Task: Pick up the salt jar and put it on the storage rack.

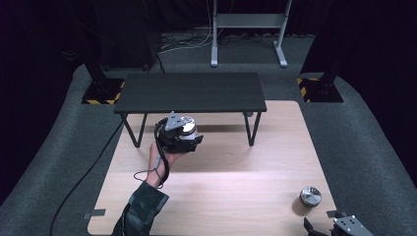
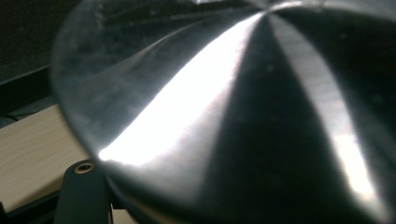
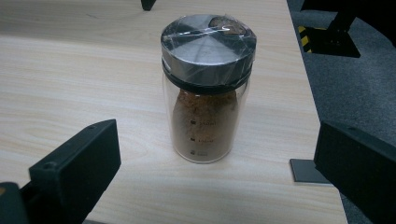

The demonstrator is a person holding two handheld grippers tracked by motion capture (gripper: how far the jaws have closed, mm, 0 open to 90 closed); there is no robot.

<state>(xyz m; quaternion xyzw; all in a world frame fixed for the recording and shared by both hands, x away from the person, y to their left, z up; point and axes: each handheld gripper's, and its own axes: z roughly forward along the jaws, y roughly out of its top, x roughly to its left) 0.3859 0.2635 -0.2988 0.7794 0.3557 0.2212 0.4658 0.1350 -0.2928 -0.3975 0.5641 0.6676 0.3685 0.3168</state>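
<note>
Left gripper [image 1: 189,132] clamped on 1 steel-lidded jar [image 1: 188,127], lifted toward black shelf [image 1: 191,92]; right gripper [image 3: 215,168] wide open before spice jar [image 3: 207,88], probably for grasping.

Right gripper [image 3: 219,172] jaws spread wide, nothing between them. Glass jar [image 3: 205,116] stands upright on wooden table [image 3: 70,70] just ahead, brown powder inside, metal lid [image 3: 208,44] on, clear film over it.
</note>
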